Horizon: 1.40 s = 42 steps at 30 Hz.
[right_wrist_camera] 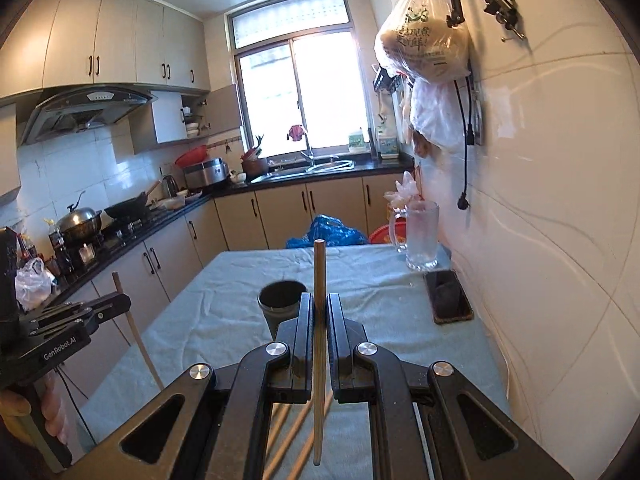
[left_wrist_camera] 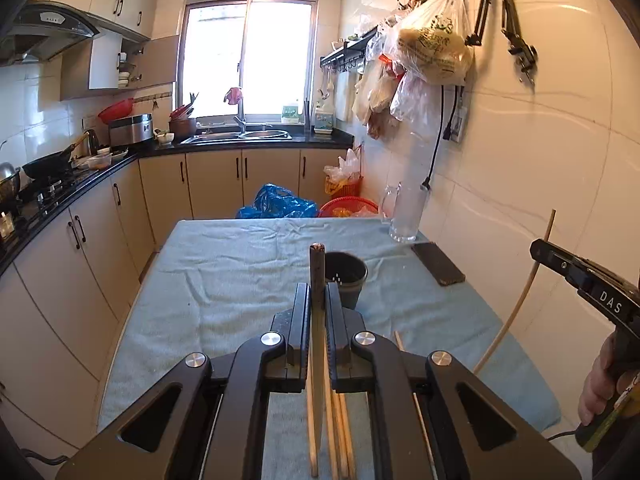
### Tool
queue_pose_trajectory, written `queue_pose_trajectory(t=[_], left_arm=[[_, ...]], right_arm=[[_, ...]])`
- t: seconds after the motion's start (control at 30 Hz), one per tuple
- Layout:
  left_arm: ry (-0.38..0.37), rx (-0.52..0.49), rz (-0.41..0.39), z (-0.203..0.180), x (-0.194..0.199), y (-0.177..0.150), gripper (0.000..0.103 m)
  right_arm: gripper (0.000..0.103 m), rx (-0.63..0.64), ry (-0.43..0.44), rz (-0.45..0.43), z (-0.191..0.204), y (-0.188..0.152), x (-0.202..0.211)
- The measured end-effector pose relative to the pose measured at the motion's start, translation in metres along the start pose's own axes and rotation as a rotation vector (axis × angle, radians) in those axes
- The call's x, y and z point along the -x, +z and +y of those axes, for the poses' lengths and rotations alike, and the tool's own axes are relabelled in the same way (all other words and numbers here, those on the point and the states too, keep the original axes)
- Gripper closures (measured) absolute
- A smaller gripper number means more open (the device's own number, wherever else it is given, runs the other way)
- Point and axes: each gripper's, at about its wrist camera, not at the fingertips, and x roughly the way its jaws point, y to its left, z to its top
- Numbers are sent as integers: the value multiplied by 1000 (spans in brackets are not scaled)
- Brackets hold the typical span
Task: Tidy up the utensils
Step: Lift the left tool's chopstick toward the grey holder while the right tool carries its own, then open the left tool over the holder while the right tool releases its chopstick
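Both tongs clamped on chopsticks above the bench

Now, on the left, the left tongs (left_wrist_camera: 318,296) are pressed together on one chopstick (left_wrist_camera: 317,276), which stands upright between them, its dark tip poking above the fingers and its shaft running down below. From the right wrist view those tongs (right_wrist_camera: 120,304) show at the left edge, the same chopstick (right_wrist_camera: 138,344) slanting down from them. Under them, loose chopsticks (left_wrist_camera: 340,432) lie on the blue towel (left_wrist_camera: 224,264) that covers the bench. Just beyond the fingers stands a dark cup (left_wrist_camera: 348,276), upright and open at the top, near the middle of the bench. Further right, the right tongs (right_wrist_camera: 319,312) are closed on another chopstick (right_wrist_camera: 319,280), also upright, with the cup (right_wrist_camera: 280,300) just left of it. More chopsticks (right_wrist_camera: 296,432) lie below. Toward the wall, a phone (right_wrist_camera: 448,296) lies flat and a glass jug (right_wrist_camera: 420,236) stands at the far corner.
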Motion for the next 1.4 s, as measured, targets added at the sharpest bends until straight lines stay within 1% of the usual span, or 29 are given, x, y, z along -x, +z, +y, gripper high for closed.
queue_pose_trajectory(t=[0.17, 0.27, 0.37, 0.47, 0.6, 0.73, 0.8, 0.93, 1.03, 1.07, 1.1, 1.13, 1.2, 1.23, 1.27, 1.33, 1.4], left_arm=[[-16, 23, -26, 7, -7, 25, 96], [-20, 37, -59, 10, -13, 48, 96], [-17, 48, -108, 8, -21, 76, 96], [-22, 55, -145, 5, -35, 102, 96], [-39, 88, -144, 4, -66, 127, 96], [-43, 103, -124, 3, -105, 139, 96], [-35, 101, -93, 3, -129, 138, 96], [-27, 103, -9, 7, -167, 127, 96], [-14, 122, 28, 12, -182, 117, 95], [-13, 128, 32, 14, -184, 116, 94], [-16, 129, 34, 16, -184, 114, 86], [-17, 127, 34, 17, -183, 112, 73], [-9, 125, 16, 19, -176, 111, 61], [-5, 123, 6, 21, -171, 111, 59], [-2, 120, -3, 23, -165, 112, 58], [1, 117, -19, 25, -150, 113, 53], [2, 121, -37, 29, -134, 114, 49]], right_arm=[[96, -22, 31, -44, 6, 23, -11], [96, -30, 46, -81, 12, 42, -20], [96, -38, 63, -120, 20, 64, -36], [96, -39, 53, -156, 28, 80, -54], [96, -51, 19, -182, 31, 96, -90], [96, -94, 7, -168, 24, 104, -124], [96, -105, 1, -139, 20, 104, -141], [96, -112, 0, -31, 13, 89, -179], [96, -119, -7, 45, 8, 75, -203], [96, -121, -9, 62, 5, 71, -208], [96, -122, -12, 81, 3, 67, -214], [96, -126, -14, 90, 1, 66, -217], [93, -146, -16, 105, -3, 63, -221], [85, -160, -12, 112, -6, 63, -222], [71, -172, -12, 116, -7, 63, -222], [57, -183, -15, 109, -11, 65, -218], [56, -175, -22, 99, -12, 68, -209]])
